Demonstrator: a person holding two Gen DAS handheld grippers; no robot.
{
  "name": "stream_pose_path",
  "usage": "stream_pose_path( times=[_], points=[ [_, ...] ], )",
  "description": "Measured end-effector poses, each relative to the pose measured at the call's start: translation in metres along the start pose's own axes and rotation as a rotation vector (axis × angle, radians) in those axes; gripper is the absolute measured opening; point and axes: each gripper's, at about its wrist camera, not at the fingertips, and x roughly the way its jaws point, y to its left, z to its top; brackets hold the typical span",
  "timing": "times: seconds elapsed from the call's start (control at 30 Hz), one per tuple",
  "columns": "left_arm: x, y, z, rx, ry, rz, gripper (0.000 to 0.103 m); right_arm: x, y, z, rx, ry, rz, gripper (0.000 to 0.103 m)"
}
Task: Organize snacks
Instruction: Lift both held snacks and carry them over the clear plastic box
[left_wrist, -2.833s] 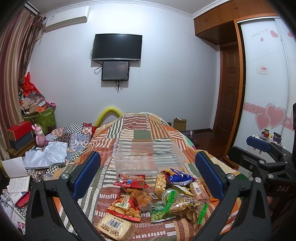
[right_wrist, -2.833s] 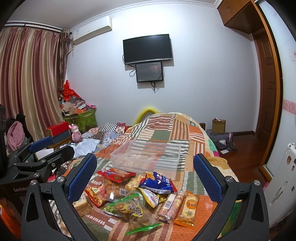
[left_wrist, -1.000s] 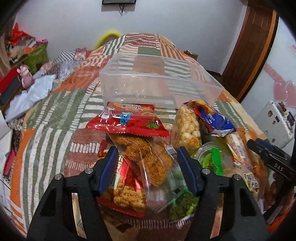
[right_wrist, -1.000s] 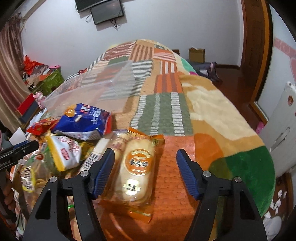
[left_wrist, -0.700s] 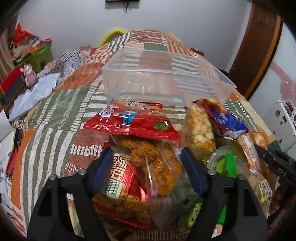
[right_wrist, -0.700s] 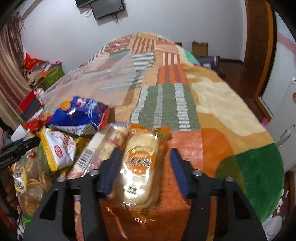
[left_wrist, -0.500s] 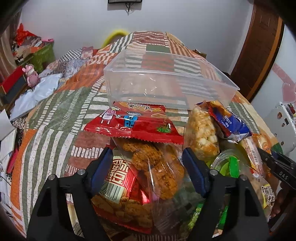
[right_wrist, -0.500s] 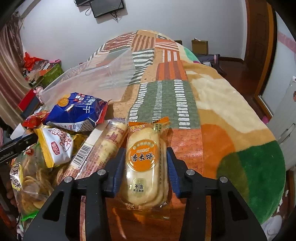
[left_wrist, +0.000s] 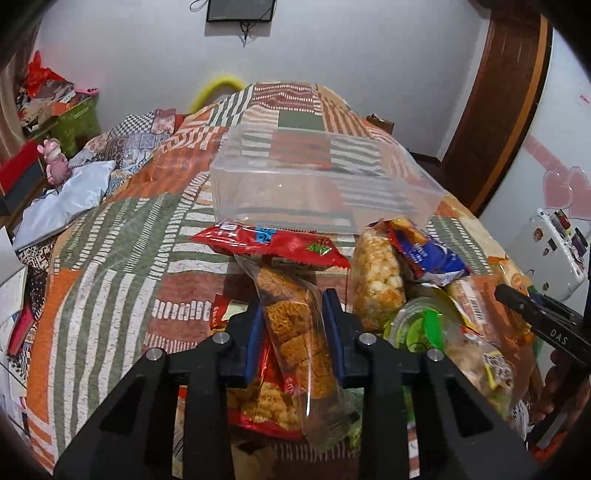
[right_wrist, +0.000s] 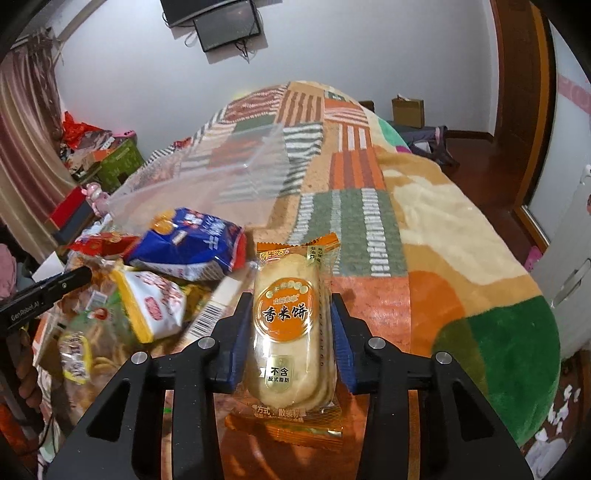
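Observation:
My left gripper (left_wrist: 293, 325) is shut on a clear bag of brown fried snacks (left_wrist: 295, 332), which lies on the snack pile. My right gripper (right_wrist: 290, 321) is shut on an orange pack of rice crackers (right_wrist: 290, 321) at the pile's right edge. A clear plastic bin (left_wrist: 317, 184) stands empty on the bed beyond the pile; it also shows in the right wrist view (right_wrist: 221, 177). Other snacks lie around: a red packet (left_wrist: 273, 243), a popcorn bag (left_wrist: 376, 273), a blue bag (right_wrist: 192, 243).
The patchwork blanket (left_wrist: 122, 236) covers the bed. Clutter and a pink toy (left_wrist: 55, 162) lie left of the bed. A wooden door (left_wrist: 491, 110) stands at the right. A white appliance (right_wrist: 569, 280) is close to the bed's right side.
Both grippers have closed: the left onto the clear bag of fried snacks, the right onto the orange rice cracker pack. Both were open above the pile earlier.

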Motion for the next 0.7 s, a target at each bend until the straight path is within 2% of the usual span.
stream_pose_path(
  times=[0.4,0.7],
  points=[
    [-0.042,0.006,0.004,-0.003,-0.076,-0.008,0.024,-0.013,0.026,0.019,-0.048,-0.067,0.049,0.036],
    [-0.062,0.011,0.025,-0.011,-0.128,-0.019,0.024,-0.017,0.045,0.042,-0.092,-0.117,0.08,0.036]
  ],
)
